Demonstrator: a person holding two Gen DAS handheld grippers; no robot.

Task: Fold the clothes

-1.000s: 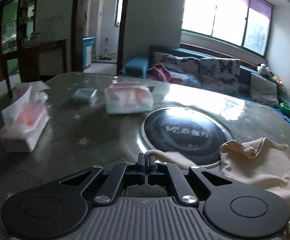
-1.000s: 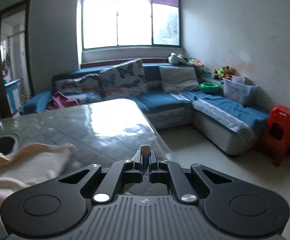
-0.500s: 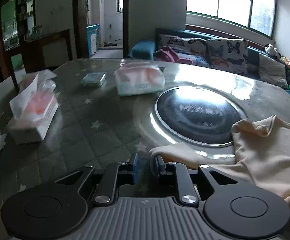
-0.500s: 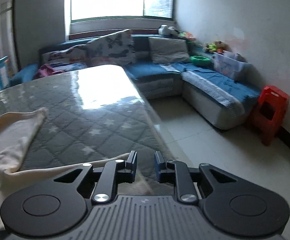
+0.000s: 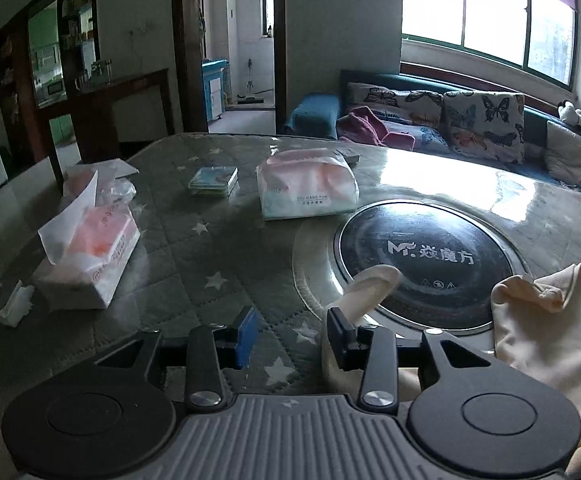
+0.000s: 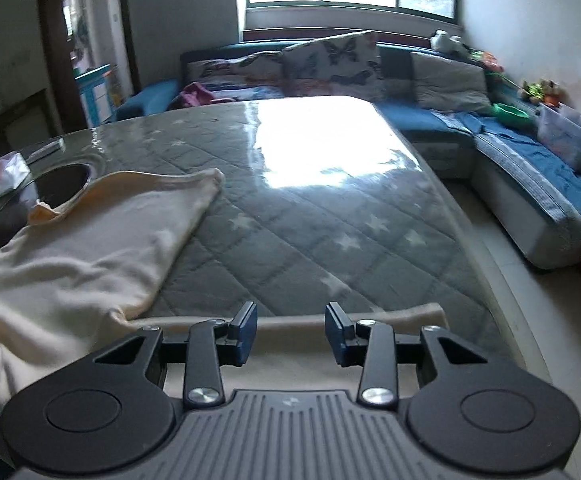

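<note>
The shirt is cream and lies on the table, towards its near edge, with the body partly over the round black hob in the middle of the table. One sleeve reaches onto the hob rim; the other sleeve lies flat along the near edge, close to the right corner.

The left gripper is opening; nothing is pinched, and the sleeve cloth lies just beside its right finger, maybe touching it. The right gripper is also opening, its pads apart above the flat sleeve and holding nothing.

The step in hand seems to be letting go after spreading the shirt. To do it well, I would open both grippers fully before lifting, so that no cloth is dragged. Then check that the sleeves lie straight and the body has no wrinkle. The left sleeve curls up a little; it may need smoothing first. The tissue packs stand well apart on the far left side and should not disturb.
</note>
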